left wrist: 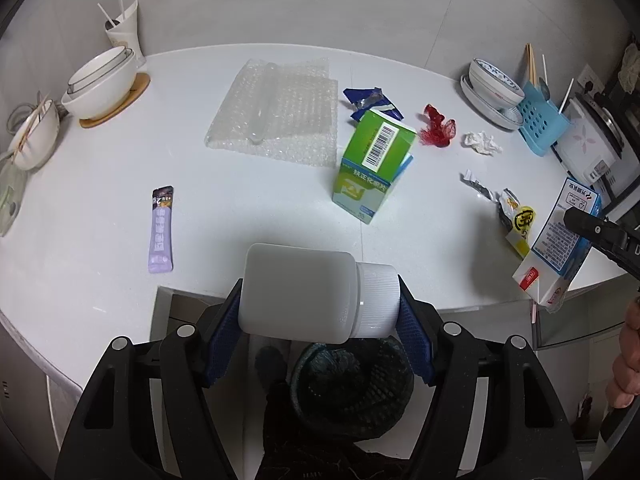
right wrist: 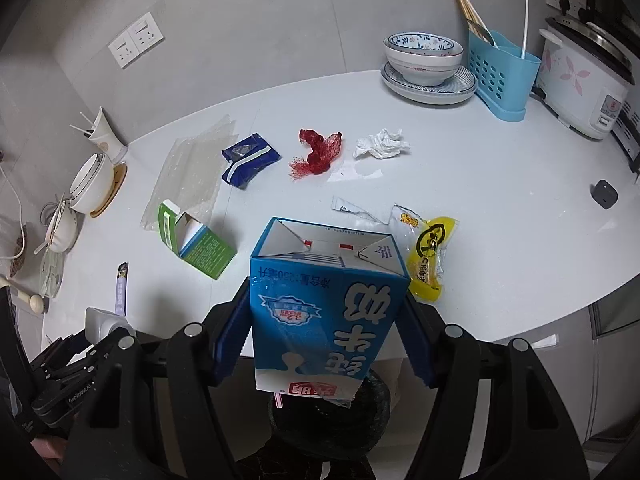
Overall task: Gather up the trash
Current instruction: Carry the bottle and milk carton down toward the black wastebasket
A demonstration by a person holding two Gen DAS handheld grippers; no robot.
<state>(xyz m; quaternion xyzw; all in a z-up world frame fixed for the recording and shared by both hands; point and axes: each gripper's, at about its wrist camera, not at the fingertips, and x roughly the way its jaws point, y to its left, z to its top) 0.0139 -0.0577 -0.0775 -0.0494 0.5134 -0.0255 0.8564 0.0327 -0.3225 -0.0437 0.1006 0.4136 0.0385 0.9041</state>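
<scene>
My left gripper [left wrist: 319,312] is shut on a white plastic bottle [left wrist: 300,294] lying sideways between its blue pads, held past the counter's front edge above a dark mesh bin [left wrist: 352,392]. My right gripper [right wrist: 324,328] is shut on a blue and white milk carton [right wrist: 320,312], also above the bin [right wrist: 332,416]. That carton [left wrist: 560,240] shows at the right of the left wrist view. Trash lying on the white counter [left wrist: 100,208]: a green box [left wrist: 368,160], bubble wrap [left wrist: 276,112], a purple sachet [left wrist: 161,230], a blue wrapper [left wrist: 372,102], red netting [left wrist: 438,126], crumpled tissue [left wrist: 482,142] and a yellow packet [right wrist: 428,256].
Stacked white bowls [left wrist: 100,80] on a wooden coaster and a cup with sticks [left wrist: 124,28] stand at the left. A patterned bowl on plates [right wrist: 424,64], a blue utensil holder [right wrist: 500,76] and a rice cooker [right wrist: 584,80] stand at the back right. A hand [left wrist: 628,356] shows at the right edge.
</scene>
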